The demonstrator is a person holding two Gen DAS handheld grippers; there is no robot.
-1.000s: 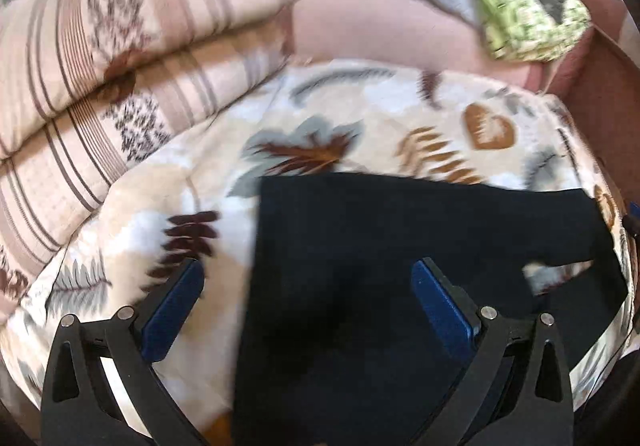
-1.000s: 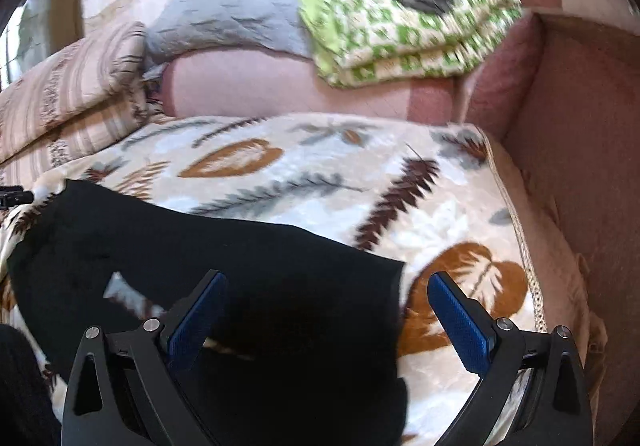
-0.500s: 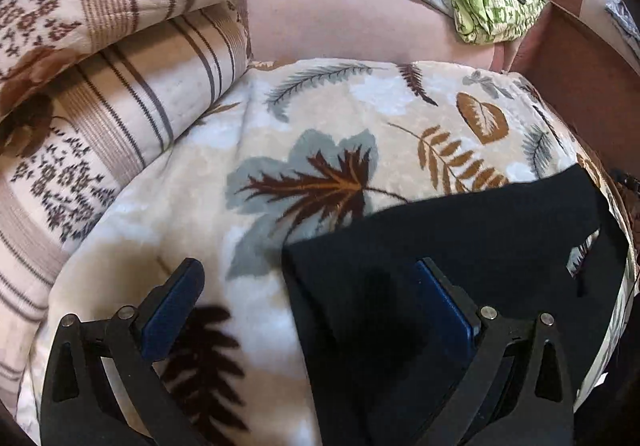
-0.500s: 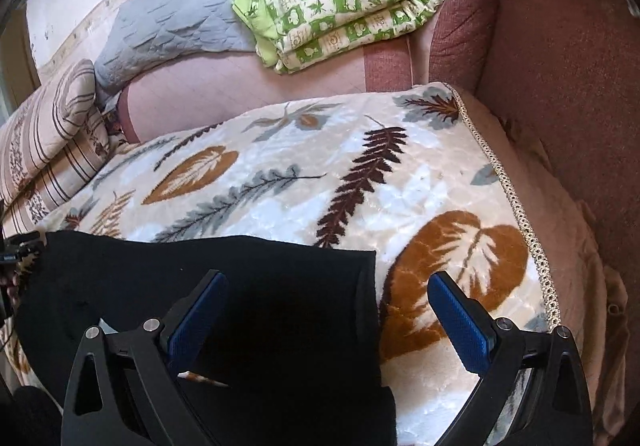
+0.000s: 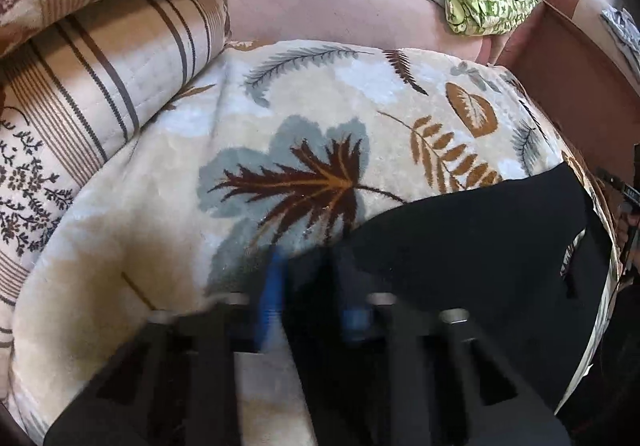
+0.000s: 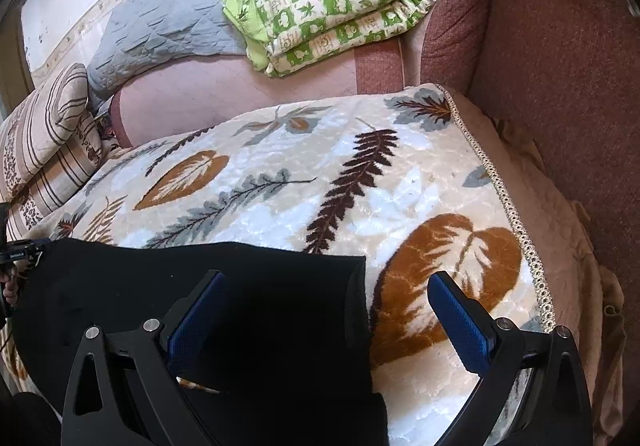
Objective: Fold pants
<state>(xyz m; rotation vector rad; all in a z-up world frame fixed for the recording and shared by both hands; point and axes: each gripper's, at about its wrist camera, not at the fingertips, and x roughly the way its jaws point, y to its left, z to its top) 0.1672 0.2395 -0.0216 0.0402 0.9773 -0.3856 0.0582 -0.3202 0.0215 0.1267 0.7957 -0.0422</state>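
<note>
Black pants (image 5: 472,246) lie spread on a leaf-patterned blanket (image 5: 304,118) on a sofa seat. In the left wrist view my left gripper (image 5: 312,298) is motion-blurred; its blue pads stand close together with the pants' left end corner between them. In the right wrist view the pants (image 6: 240,294) fill the lower left. My right gripper (image 6: 328,318) is wide open, straddling the pants' right end edge: the left pad is over the black cloth, the right pad over the blanket (image 6: 360,182).
Striped pillows (image 5: 92,46) are stacked at the left. A grey quilt (image 6: 160,26) and a folded green checkered blanket (image 6: 332,6) lie on the sofa back. The maroon armrest (image 6: 560,66) rises at the right.
My left gripper has closed from wide open onto the pants' left corner. The right gripper stays open and has barely moved.
</note>
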